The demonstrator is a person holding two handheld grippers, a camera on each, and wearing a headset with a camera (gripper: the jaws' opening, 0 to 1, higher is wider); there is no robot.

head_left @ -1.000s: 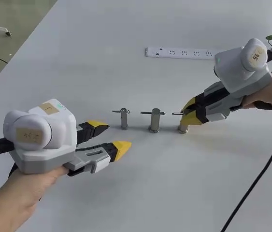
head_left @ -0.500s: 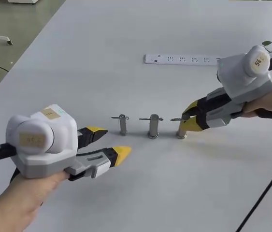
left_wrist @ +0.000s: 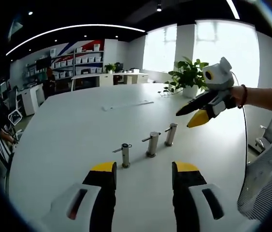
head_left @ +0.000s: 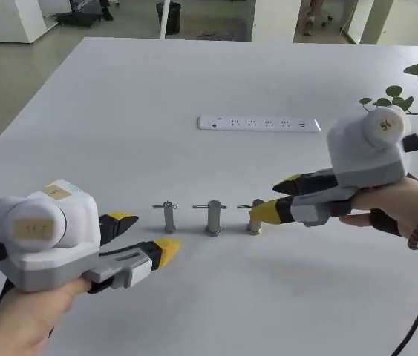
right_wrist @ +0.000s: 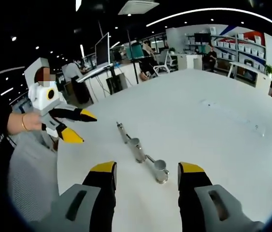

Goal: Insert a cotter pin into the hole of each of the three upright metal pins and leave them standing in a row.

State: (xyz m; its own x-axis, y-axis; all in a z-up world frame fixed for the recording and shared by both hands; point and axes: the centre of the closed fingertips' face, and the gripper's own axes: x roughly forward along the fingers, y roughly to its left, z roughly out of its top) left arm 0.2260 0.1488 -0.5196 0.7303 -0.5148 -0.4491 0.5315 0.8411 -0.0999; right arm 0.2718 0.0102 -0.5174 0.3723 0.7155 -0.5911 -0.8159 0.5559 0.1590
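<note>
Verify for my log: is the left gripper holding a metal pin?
No, the left gripper has its jaws apart with nothing between them, short of the pins.

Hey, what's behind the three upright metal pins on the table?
A long white power strip lies flat on the white table behind the three upright metal pins, apart. In the head view the right tool's yellow tip hides part of the rightmost pin.
</note>
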